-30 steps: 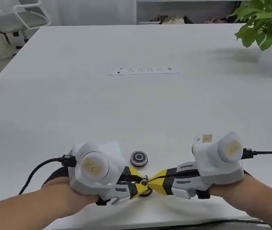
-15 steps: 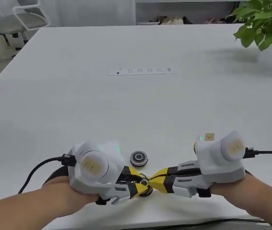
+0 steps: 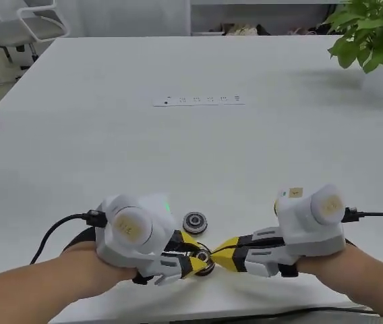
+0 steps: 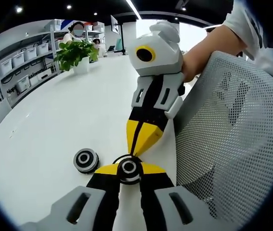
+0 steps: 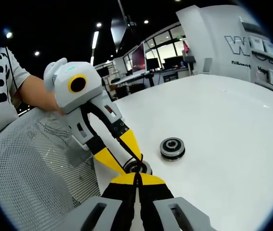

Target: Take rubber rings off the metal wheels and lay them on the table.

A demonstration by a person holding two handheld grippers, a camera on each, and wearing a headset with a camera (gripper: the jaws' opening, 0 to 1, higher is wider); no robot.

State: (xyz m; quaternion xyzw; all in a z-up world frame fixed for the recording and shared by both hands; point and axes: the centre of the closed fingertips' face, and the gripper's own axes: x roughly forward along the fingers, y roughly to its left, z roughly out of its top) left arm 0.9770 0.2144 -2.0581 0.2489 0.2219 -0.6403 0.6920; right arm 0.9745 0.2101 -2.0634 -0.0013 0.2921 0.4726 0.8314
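Note:
A small metal wheel (image 3: pixel 202 258) with a black rubber ring sits low over the table's near edge between my two grippers. My left gripper (image 3: pixel 194 257) is shut on that wheel (image 4: pixel 129 170), its yellow tips either side of the hub. From the opposite side my right gripper (image 3: pixel 212 256) meets it, jaws pressed together on the rubber ring (image 5: pixel 134 159) at the wheel's rim (image 5: pixel 137 167). A second wheel (image 3: pixel 194 221) with its black ring on lies flat on the table just beyond; it also shows in the left gripper view (image 4: pixel 86 160) and the right gripper view (image 5: pixel 172 147).
The white table (image 3: pixel 191 148) stretches away, with a flat strip of sockets (image 3: pixel 200 100) at mid-distance. A potted plant (image 3: pixel 370 34) stands at the far right. A mesh chair back (image 4: pixel 228 144) is close behind the near edge.
Both grippers stay closed at the same wheel. The left hand has edged slightly left and lower; the loose wheel has not moved.

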